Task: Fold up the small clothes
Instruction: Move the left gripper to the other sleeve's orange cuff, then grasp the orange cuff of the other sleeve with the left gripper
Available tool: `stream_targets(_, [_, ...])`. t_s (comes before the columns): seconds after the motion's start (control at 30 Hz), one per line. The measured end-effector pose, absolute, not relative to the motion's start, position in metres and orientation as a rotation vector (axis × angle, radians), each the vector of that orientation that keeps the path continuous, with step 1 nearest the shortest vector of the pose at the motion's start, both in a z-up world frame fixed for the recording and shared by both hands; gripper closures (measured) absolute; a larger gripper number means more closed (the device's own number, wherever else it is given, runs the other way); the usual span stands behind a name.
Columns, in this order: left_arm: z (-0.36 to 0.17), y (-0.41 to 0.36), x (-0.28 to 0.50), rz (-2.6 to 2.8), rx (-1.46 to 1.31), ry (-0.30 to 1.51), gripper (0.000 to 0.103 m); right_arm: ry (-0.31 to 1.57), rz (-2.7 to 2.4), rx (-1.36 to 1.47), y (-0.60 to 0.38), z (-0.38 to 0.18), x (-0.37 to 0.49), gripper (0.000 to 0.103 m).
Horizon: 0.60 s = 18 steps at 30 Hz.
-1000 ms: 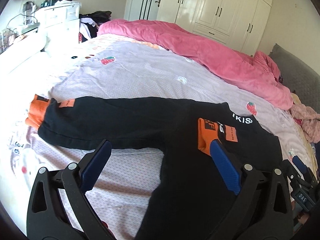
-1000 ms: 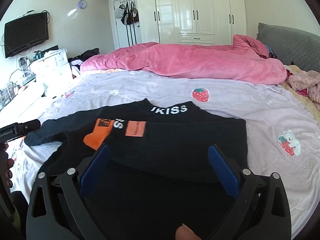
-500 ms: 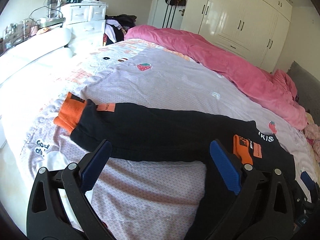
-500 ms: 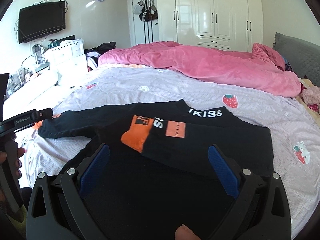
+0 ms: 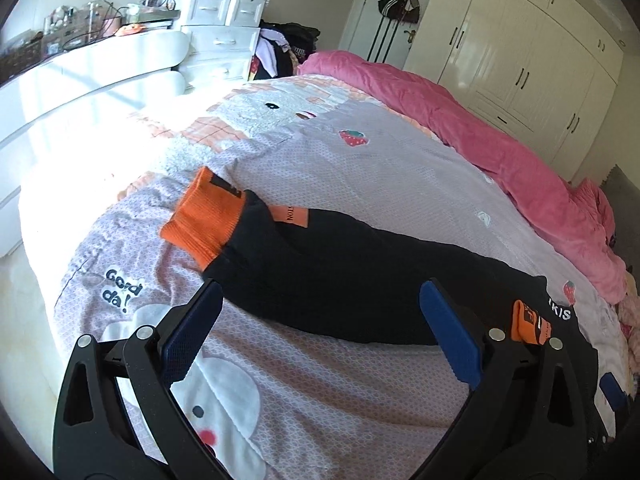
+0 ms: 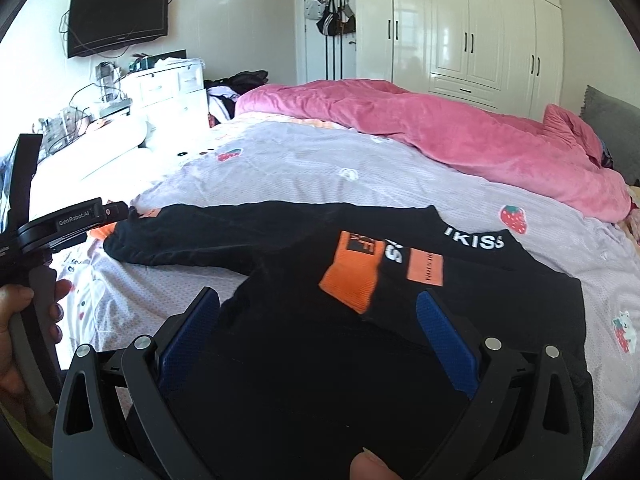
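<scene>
My small black sweatshirt with orange cuffs (image 6: 360,280) is lying on the lilac strawberry-print bed (image 6: 300,168). One sleeve is lying folded across its chest, the other (image 5: 320,264) stretching out. I'm holding left tongs (image 5: 320,332) and right tongs (image 6: 318,328) wide apart above it, gripping nothing.

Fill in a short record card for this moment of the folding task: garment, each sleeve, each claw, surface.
garment: black sweatshirt lying flat on the bed
folded sleeve: orange cuff lies across the chest, below the white collar lettering
unfolded sleeve: stretched out sideways, orange cuff resting on the sheet
left claw: open, empty, pointed at the outstretched sleeve
right claw: open, empty, above the garment body
surface: lilac printed bedsheet, pink duvet bunched at the far side
</scene>
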<state>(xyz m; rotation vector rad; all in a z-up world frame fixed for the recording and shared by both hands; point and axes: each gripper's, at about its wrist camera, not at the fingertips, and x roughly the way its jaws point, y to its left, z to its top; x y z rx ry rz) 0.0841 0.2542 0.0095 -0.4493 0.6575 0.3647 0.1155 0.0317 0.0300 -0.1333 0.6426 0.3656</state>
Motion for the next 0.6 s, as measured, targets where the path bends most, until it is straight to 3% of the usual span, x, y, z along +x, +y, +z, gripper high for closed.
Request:
stream_targets(0.53, [-0.033, 0.317, 0.078, 0.421, -0.732, 0.640, 0.011, 0.631, 0.414, -0.217, 0.085, 0.032, 0.136, 0.005])
stream_targets(0.6, [-0.035, 0.322, 0.080, 0.436, -0.758, 0.636, 0.014, 0.632, 0.419, -0.221, 0.088, 0.031, 0.140, 0.005])
